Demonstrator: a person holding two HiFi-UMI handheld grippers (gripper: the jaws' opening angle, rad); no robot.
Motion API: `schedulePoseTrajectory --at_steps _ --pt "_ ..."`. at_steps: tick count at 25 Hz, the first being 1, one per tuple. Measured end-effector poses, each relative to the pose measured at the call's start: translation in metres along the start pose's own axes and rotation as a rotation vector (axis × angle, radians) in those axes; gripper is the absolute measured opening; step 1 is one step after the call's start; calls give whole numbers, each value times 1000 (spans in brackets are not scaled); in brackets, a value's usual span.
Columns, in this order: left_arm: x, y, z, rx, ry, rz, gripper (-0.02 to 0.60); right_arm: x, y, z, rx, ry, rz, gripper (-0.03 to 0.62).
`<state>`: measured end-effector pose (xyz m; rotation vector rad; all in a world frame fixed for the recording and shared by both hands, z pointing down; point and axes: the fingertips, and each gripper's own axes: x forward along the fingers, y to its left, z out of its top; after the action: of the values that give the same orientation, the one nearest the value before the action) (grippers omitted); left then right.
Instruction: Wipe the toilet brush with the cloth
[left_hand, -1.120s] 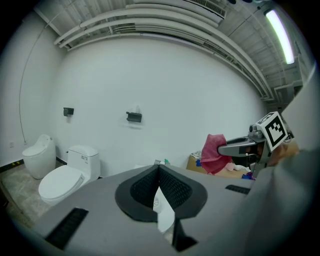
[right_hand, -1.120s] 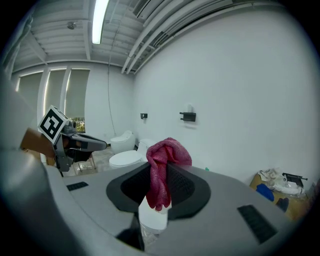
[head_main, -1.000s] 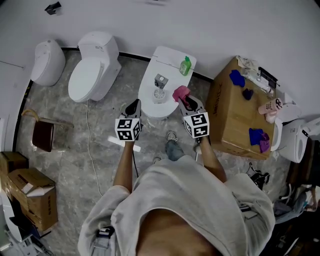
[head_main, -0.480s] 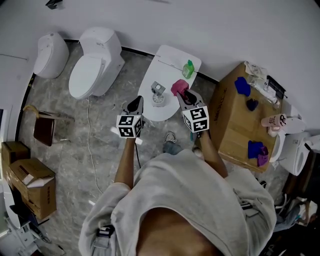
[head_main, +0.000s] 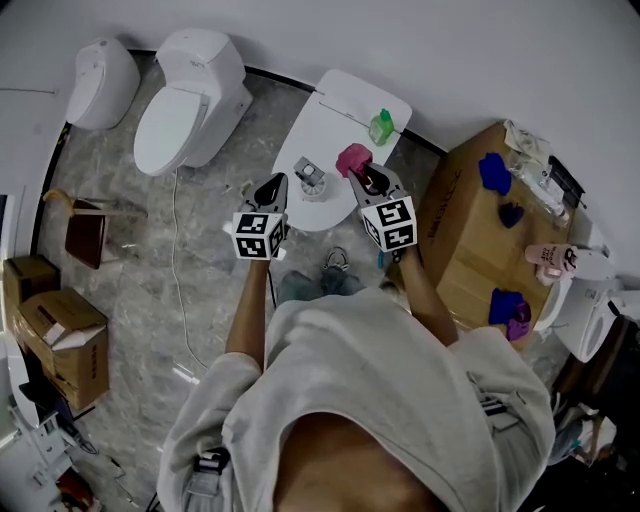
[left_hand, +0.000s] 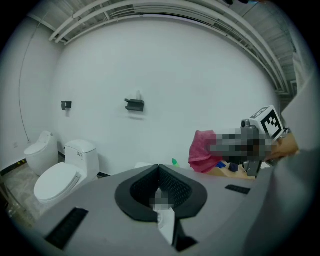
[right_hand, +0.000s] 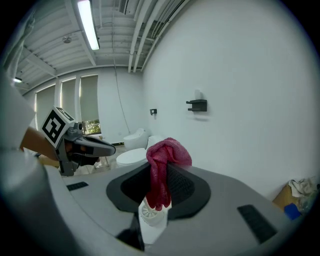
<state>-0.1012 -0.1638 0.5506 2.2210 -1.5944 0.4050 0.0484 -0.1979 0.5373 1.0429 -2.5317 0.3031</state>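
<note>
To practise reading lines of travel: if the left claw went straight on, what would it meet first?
The left claw would probably meet the white wall near the black bracket; nothing nearer shows, though depth is unclear.

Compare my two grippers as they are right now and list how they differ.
The right gripper is clamped on a pink cloth, which bunches up above its jaws. The left gripper holds nothing.
The left gripper's jaws meet each other at the tips, while the right gripper's jaws are separated by the cloth between them.
Shared: both are shut and are held side by side, pointing toward the white wall.
</note>
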Motion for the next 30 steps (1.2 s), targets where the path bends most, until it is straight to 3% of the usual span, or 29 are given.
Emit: schedulePoseTrajectory --at_steps 19,30 --pt "54 -21 -15 44 80 -136 18 35 -2 -13 38 60 23 100" --pt "60 -22 -31 53 119 -175 18 58 13 2 50 38 109 100"
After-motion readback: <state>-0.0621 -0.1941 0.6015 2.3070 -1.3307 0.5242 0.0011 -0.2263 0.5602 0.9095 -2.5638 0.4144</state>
